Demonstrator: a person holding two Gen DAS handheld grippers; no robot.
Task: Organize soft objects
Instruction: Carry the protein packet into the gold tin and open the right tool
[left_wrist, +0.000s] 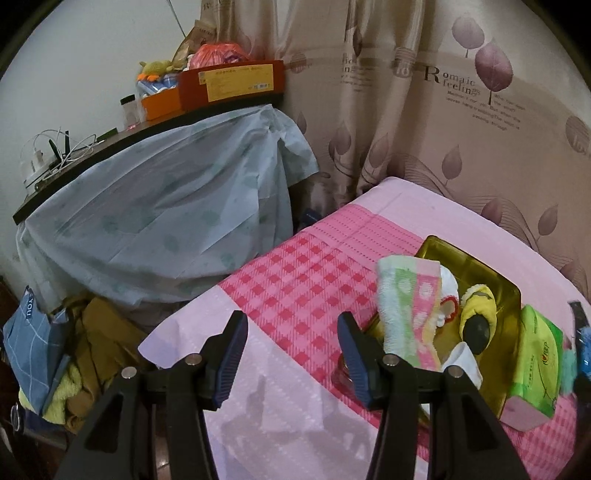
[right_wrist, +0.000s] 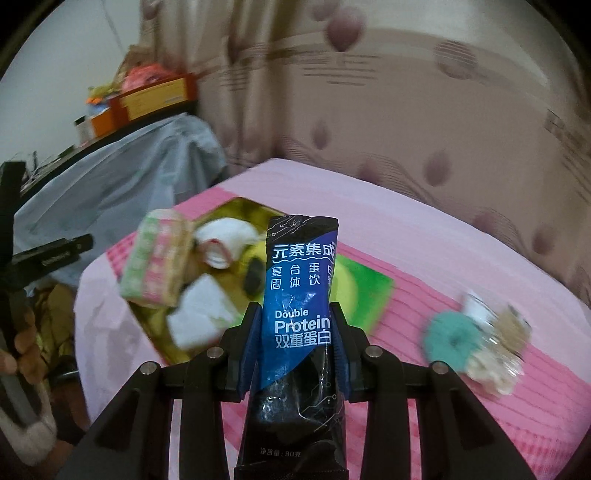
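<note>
My right gripper is shut on a blue and black protein drink sachet, held upright above the pink table. Behind it a yellow-green see-through tray holds a folded green and pink towel, white socks and a yellow plush. My left gripper stands open with nothing between its fingers, over the pink cloth just left of that tray. The towel leans on the tray's near edge. A green tissue pack lies to the tray's right.
A teal scrunchie and clear snack packets lie on the pink checked cloth at the right. A covered desk with boxes stands left, with clothes and a bag on the floor. A curtain hangs behind.
</note>
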